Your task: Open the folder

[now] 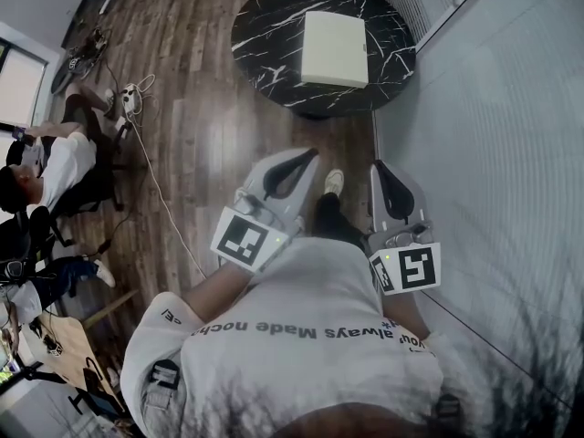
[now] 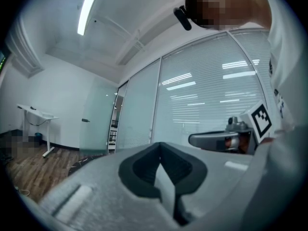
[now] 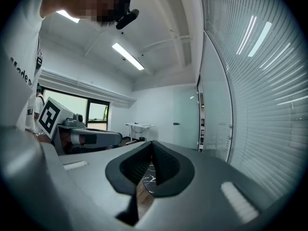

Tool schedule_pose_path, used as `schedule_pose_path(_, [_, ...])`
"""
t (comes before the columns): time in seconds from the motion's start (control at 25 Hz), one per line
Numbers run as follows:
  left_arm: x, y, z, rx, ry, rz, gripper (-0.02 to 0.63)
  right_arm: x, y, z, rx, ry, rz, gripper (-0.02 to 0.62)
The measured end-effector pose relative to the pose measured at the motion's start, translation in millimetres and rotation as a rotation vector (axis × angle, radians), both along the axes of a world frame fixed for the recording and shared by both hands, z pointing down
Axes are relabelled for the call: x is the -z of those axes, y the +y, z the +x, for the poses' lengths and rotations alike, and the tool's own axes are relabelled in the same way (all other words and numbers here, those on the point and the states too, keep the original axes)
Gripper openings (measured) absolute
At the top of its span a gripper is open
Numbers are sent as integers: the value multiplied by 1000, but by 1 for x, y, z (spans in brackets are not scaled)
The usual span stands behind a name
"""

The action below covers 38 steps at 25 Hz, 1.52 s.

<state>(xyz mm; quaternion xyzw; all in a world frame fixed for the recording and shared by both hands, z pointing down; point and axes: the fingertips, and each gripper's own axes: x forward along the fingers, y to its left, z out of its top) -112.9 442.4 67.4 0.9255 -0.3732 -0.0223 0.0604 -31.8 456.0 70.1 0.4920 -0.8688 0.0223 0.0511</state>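
A closed white folder [image 1: 335, 48] lies flat on the round black marble table [image 1: 265, 35], some way ahead of me in the head view. Both grippers are held close to my body, short of the table and pointing toward it. My left gripper [image 1: 308, 153] is shut with nothing between its pads; the left gripper view shows its jaws [image 2: 160, 146] meeting at the tips. My right gripper [image 1: 377, 164] is shut too and holds nothing. A sliver of the marble table [image 3: 150, 177] shows below its closed jaws [image 3: 152, 143] in the right gripper view.
A glass wall with blinds [image 1: 493, 108] runs along the right side. On the wooden floor at left lie a power strip and cable [image 1: 130, 99]. A seated person [image 1: 46, 167] is at the far left. My shoe [image 1: 334, 182] shows between the grippers.
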Motion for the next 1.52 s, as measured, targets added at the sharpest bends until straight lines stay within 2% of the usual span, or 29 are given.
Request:
schedule_pose_path(0.56, [-13,-92,55,13,-14,-42,3,-16,-91,54,12,-19,-37,2])
schedule_pose_path(1.0, [-8,-181,104,45,-43,-36,3,-14,-178,103,48,-44,-44,2])
schedule_pose_path(1.2, [-16,-210,125,55,-98,-55,3,-15,-209,128,61,-52,-48,2])
schedule_pose_path(1.32, [-11,-227,137,75,-78,-41,3,-16,-226,141,72,-55,-46,2])
schedule_pose_path(1.52, [-14,-249,153,95,-98,-28,3,-16,-249,158,98,-56,-45,2])
